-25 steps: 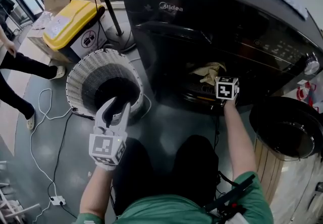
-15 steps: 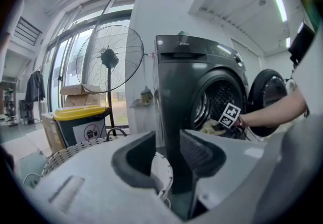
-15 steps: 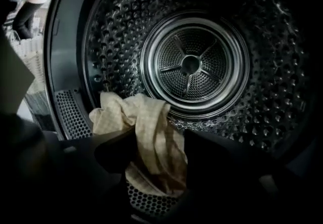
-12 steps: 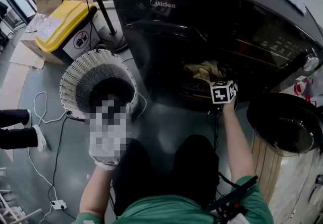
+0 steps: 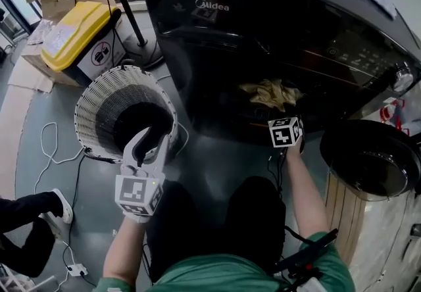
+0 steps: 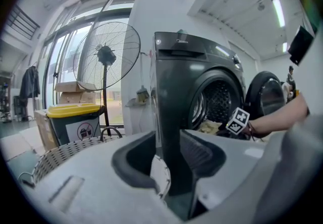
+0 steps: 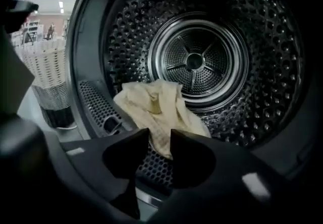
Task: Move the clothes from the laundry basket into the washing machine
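A cream cloth (image 5: 271,92) (image 7: 154,112) lies in the drum of the black washing machine (image 5: 217,27), just inside the opening. My right gripper (image 5: 287,120) (image 7: 160,148) hangs in front of the opening, a little back from the cloth. Its jaws have just been closing and stand open with a narrow gap; nothing is gripped, and the cloth's lower end shows through the gap. My left gripper (image 5: 150,141) (image 6: 169,167) is open and empty above the near rim of the white wicker laundry basket (image 5: 92,103) (image 6: 60,155). The basket's inside looks dark.
The washer's round door (image 5: 371,162) hangs open at the right. A yellow-lidded bin (image 5: 79,31) and a fan stand (image 5: 135,21) are behind the basket. Cables (image 5: 46,152) run over the grey floor, and a person's leg and shoe (image 5: 49,212) are at the lower left.
My right gripper has drawn back and down from the drum opening, leaving the cream cloth inside. The left gripper has stayed put. The person at the left has walked nearer.
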Tool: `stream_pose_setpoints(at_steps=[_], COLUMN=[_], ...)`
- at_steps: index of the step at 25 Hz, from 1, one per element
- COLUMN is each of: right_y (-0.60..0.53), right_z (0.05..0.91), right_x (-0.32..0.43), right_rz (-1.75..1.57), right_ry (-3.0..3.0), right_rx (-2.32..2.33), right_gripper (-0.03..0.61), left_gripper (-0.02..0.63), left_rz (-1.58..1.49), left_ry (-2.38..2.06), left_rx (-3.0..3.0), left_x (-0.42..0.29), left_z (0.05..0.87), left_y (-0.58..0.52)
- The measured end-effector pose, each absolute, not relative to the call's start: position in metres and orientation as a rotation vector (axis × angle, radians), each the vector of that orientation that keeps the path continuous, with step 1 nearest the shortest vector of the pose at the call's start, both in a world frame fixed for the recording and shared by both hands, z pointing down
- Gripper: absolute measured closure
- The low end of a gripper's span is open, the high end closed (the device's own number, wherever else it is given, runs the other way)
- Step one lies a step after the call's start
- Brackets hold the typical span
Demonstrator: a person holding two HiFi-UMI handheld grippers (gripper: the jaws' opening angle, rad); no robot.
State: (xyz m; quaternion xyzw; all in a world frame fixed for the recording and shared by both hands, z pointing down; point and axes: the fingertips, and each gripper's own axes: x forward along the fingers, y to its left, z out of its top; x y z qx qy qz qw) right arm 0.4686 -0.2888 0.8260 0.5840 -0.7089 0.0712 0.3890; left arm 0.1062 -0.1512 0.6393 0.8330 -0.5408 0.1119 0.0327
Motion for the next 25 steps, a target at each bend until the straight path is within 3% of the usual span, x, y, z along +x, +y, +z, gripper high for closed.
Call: stream_pose_setpoints(at_steps=[9,25], right_y=[-0.337,-0.255], right_z=[0.832,0.761], right_x=[0.492,0.449], right_rz=[0.245,0.306], right_ry=[-1.669,-2.084], right_rx=[1.512,1.629], right_gripper=[0.453,0.434], left_gripper=[0.465,0.468], left_rz=[0.359,0.302], left_ry=[-1.741,-1.613], left_rx=[2.490,2.592], left_x=[0.074,0.114], left_z=[0.640,0.638], left_y=[-0.139,-0.152])
